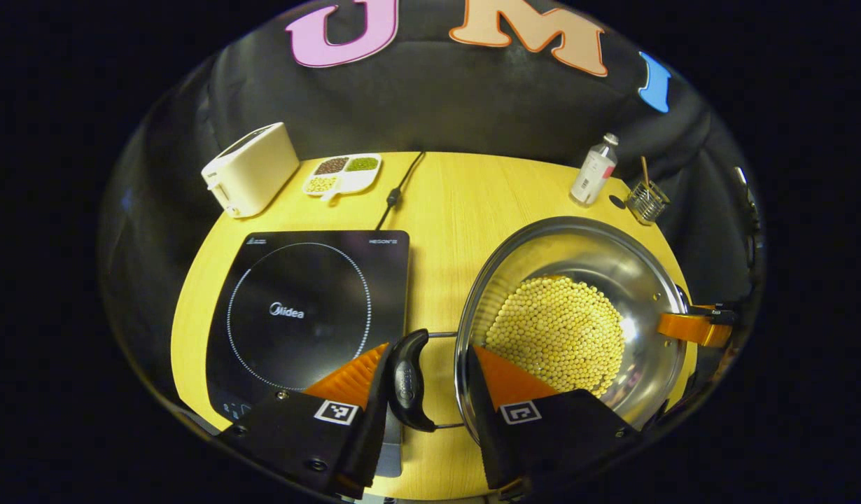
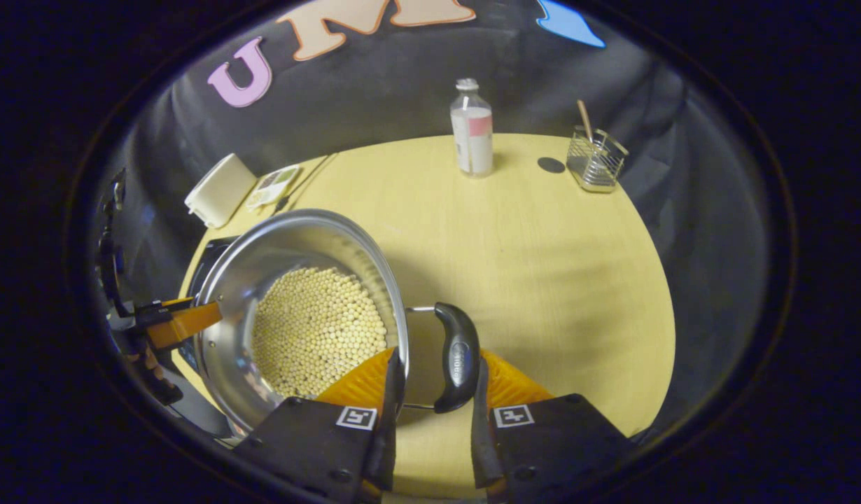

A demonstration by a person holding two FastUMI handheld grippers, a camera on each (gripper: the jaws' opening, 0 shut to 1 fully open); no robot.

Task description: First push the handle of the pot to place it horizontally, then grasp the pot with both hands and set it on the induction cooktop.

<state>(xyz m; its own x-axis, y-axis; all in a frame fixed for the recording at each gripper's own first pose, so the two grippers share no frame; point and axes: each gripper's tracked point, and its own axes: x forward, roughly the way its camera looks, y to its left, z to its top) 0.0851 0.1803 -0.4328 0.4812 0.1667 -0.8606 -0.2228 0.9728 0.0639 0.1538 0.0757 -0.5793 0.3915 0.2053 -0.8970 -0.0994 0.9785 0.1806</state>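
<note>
Left gripper view, table: we see a yellow wooden table [image 1: 465,203] carrying everything.
Cooktop: the black induction cooktop [image 1: 311,315] lies just left of the pot, bare.
Pot: the steel pot [image 1: 577,315] sits on the table beside the cooktop, not yet on it, its bottom covered with yellow beans [image 1: 556,336].
Handling: we judge it heavy, stiff and slick-walled; the loaded beans could shift, so we lift level by both side handles.
Left gripper [image 1: 430,371]: fingers apart, straddling the pot's black left handle [image 1: 407,381], one finger inside the rim.
Right gripper [image 2: 434,381]: fingers nearly together around the right handle [image 2: 455,357]; we cannot tell if both press.
</note>
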